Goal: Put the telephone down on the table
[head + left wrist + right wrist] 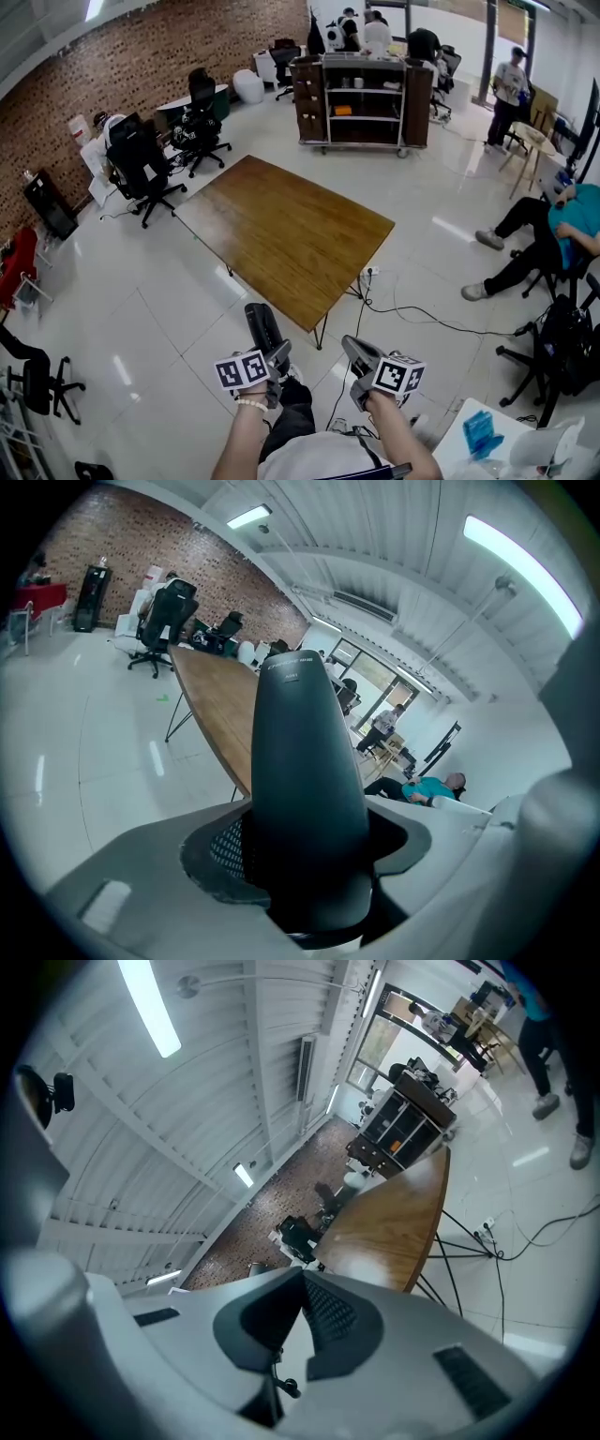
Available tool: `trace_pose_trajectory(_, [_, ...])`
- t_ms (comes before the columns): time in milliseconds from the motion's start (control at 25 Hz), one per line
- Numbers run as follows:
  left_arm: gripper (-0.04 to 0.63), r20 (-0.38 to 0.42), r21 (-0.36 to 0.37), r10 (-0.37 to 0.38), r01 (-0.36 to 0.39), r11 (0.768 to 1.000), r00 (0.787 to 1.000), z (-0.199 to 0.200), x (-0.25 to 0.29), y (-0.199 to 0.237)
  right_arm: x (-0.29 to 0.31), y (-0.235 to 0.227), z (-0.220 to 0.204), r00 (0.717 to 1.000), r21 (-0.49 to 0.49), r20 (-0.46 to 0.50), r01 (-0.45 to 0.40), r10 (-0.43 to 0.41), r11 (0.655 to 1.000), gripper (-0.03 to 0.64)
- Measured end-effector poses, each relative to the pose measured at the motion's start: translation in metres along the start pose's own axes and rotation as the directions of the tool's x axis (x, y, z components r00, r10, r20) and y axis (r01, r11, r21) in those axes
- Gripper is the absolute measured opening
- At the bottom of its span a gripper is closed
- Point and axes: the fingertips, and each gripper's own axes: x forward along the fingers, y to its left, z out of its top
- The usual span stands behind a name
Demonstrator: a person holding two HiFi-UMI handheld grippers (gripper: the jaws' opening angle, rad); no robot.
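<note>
Your left gripper [309,855] has its 2 jaws clamped on the dark, smooth, tapered telephone handset [298,752]. The ribbed pad [217,847] presses the handset's left flank, and the handset rises out of the jaws toward the top of the left gripper view. Your right gripper [302,1314] is clenched on nothing, its 2 pads meeting edge to edge.

In the head view both grippers sit side by side at lower centre, each under its marker cube, above the white tiled floor [141,309]. The handset pokes forward from the left one toward the near corner of the brown rectangular wooden table [281,225] on thin black legs. It stops short of that corner and is held clear of the tabletop.

Past the table, a dark shelved cart [361,98] stands at top centre. 2 black swivel office chairs [141,161] stand at upper left by the red brick wall [141,56]. A seated person in a teal top [572,220] is at the right edge.
</note>
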Motion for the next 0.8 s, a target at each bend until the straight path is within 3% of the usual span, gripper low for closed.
trace_pose_trajectory(320, [0.301, 0.001, -0.012, -0.041, 0.041, 0.999, 0.999, 0.027, 0.042, 0.003, 0.019, -0.025, 0.028, 0.999, -0.019, 0.010, 0.035, -0.035, 0.999, 0.012])
trace_pose_trajectory(800, [0.301, -0.049, -0.038, -0.142, 0.140, 0.989, 0.989, 0.101, 0.115, 0.016, 0.095, -0.047, 0.082, 0.996, -0.022, 0.022, 0.082, -0.082, 0.996, 0.012])
